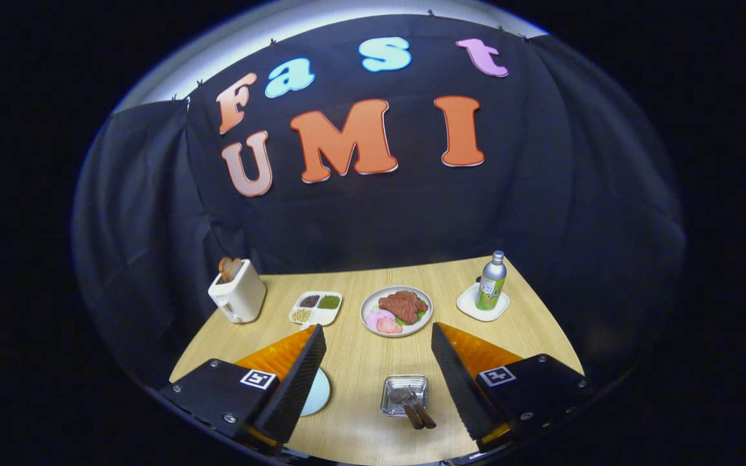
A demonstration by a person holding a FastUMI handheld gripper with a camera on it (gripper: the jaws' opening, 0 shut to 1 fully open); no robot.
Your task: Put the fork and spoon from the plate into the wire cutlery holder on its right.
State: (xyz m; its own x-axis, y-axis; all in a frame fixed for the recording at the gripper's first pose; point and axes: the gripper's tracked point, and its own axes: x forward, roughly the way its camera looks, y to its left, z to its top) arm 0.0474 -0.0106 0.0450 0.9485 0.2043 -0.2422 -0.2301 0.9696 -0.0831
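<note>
Cutlery holder (403,393) sits on the near part of the wooden table (360,362), between the spread, empty fingers of the gripper (378,336). Two utensils (415,409) stand in it, handles leaning toward the near side. A pale plate (318,393) lies to its left, partly behind the left finger. Farther off are a toaster (238,292), a divided tray (316,307), a food plate (396,310) and a bottle (491,282) on a saucer (470,304).

A light wood-grain table (360,362) stands in a booth. Black cloth (373,220) hangs in folds behind it and wraps round both sides. Above the cloth's top edge shows a pale, brightly lit strip (230,48).
</note>
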